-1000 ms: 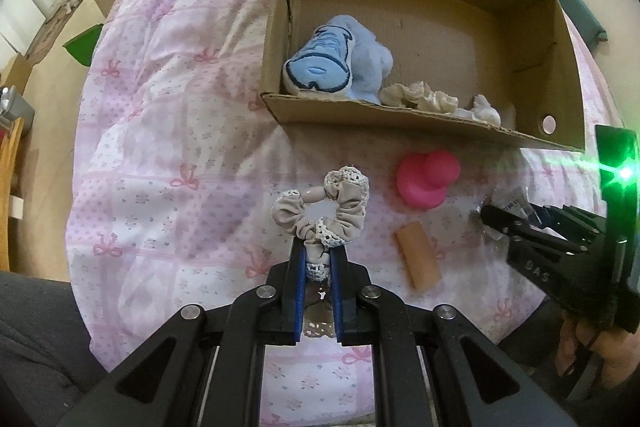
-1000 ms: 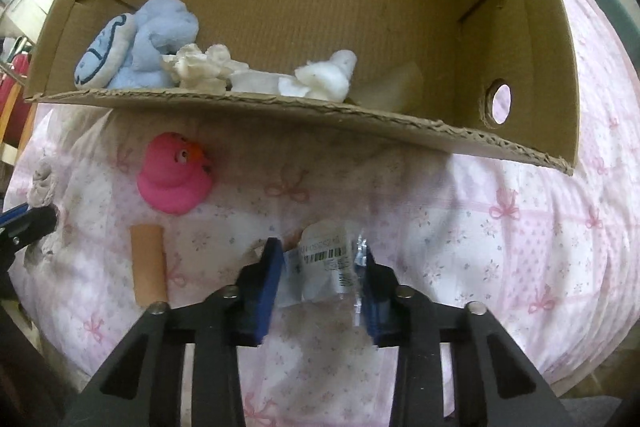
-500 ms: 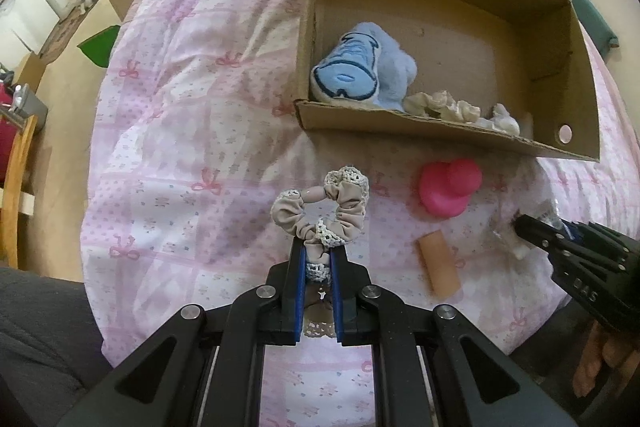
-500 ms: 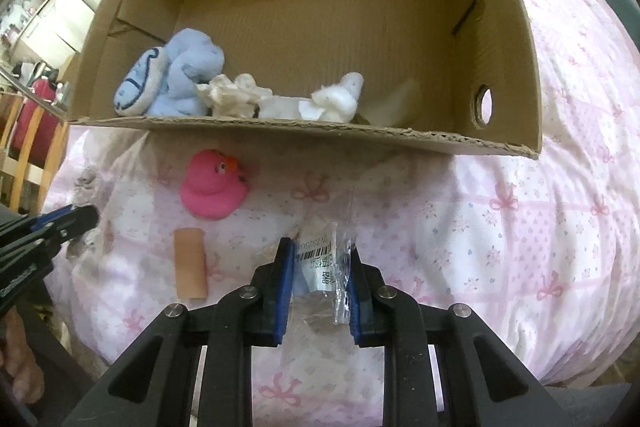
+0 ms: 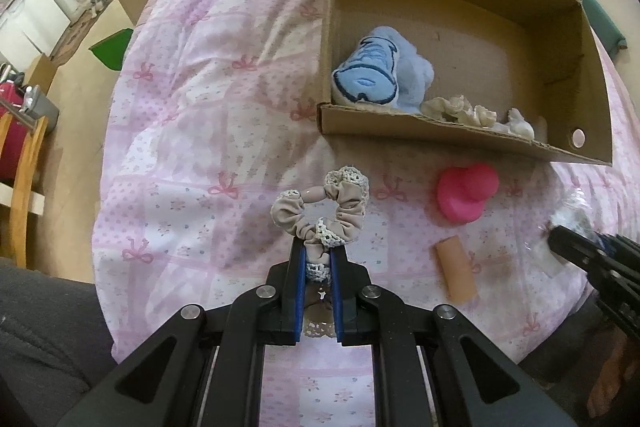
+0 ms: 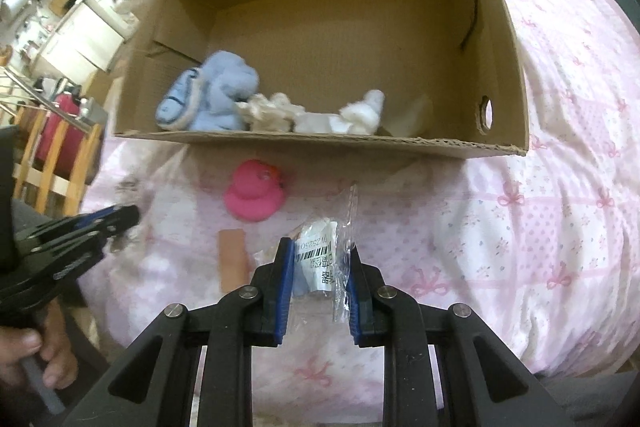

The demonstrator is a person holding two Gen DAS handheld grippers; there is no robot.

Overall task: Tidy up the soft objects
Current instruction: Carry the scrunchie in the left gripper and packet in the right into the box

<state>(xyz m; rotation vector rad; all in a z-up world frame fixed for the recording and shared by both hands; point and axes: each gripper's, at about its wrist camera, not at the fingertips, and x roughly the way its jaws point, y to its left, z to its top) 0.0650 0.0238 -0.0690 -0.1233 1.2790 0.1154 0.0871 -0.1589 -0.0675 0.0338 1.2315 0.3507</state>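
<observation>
At the bottom centre of the left wrist view, the left gripper [image 5: 318,263] is clamped on a beige fabric scrunchie with cream lace trim [image 5: 322,213], whose loop stands up above the blue pads over the pink bow-patterned quilt [image 5: 192,115]. In the upper right of that frame sits the open brown cardboard box [image 5: 440,137]; inside it, against the near wall, lie a light blue plush shoe [image 5: 374,75] and a row of crumpled cream and white soft pieces [image 5: 472,113]. Just below the box, on the quilt, rests a pink rubber duck [image 5: 466,193], and near it, lower, a short tan cylinder [image 5: 456,275].

At the bottom centre of the right wrist view, the right gripper [image 6: 318,275] is closed on a clear plastic packet with a barcode label [image 6: 324,259], held above the quilt below the box's front wall. The left gripper shows at the left edge there, with a person's hand [image 6: 38,359] beneath it in the lower left corner.
</observation>
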